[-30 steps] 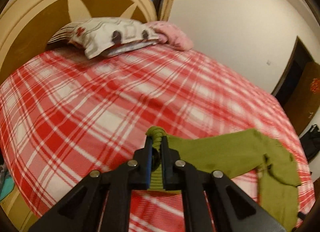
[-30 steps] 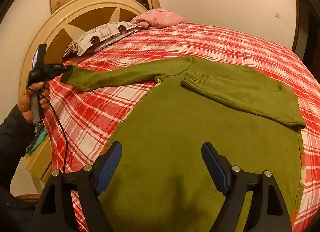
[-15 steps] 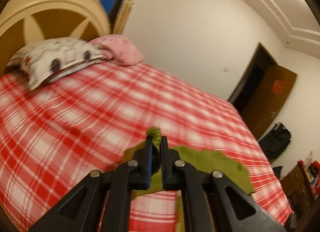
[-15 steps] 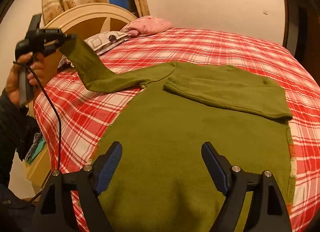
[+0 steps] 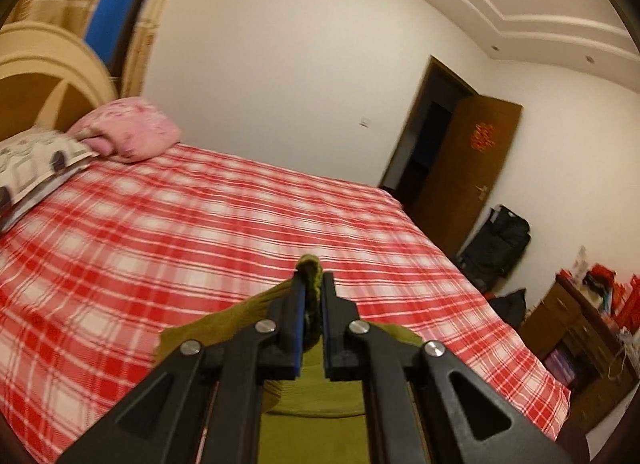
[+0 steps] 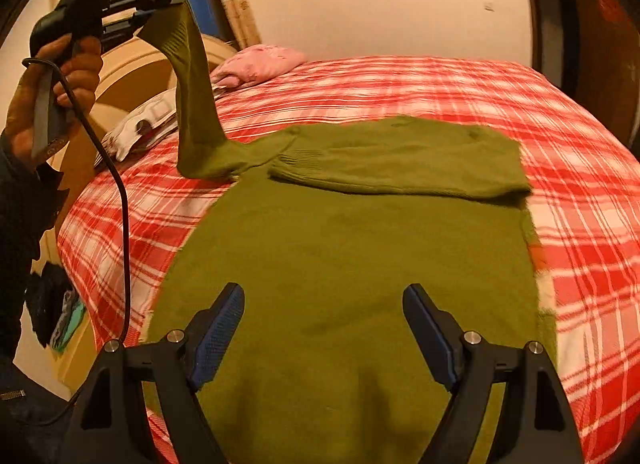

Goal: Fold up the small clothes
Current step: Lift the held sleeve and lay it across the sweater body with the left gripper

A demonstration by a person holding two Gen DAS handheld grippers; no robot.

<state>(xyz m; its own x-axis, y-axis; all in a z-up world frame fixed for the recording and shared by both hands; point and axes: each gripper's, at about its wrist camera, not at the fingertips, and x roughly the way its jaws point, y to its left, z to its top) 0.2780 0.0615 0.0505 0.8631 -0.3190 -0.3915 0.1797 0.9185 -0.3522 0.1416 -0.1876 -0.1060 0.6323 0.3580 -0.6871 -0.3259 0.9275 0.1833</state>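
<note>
An olive green sweater (image 6: 352,256) lies flat on the red plaid bed (image 6: 520,104). Its far sleeve (image 6: 400,172) is folded across the chest. My left gripper (image 5: 312,288) is shut on the cuff (image 5: 310,264) of the other sleeve. In the right wrist view the left gripper (image 6: 160,4) holds that sleeve (image 6: 192,104) high above the bed's left side, so the sleeve hangs down to the shoulder. My right gripper (image 6: 324,328) is open and empty, hovering over the sweater's lower body.
A patterned pillow (image 6: 144,124) and a pink pillow (image 6: 260,64) lie by the cream headboard (image 6: 120,80). A brown door (image 5: 460,168), black bags (image 5: 496,244) and a cluttered dresser (image 5: 580,316) stand beyond the bed's far side.
My left gripper has lifted the sleeve cuff from bed level to high above the bed and swung toward the sweater. The right gripper has stayed open over the sweater's body.
</note>
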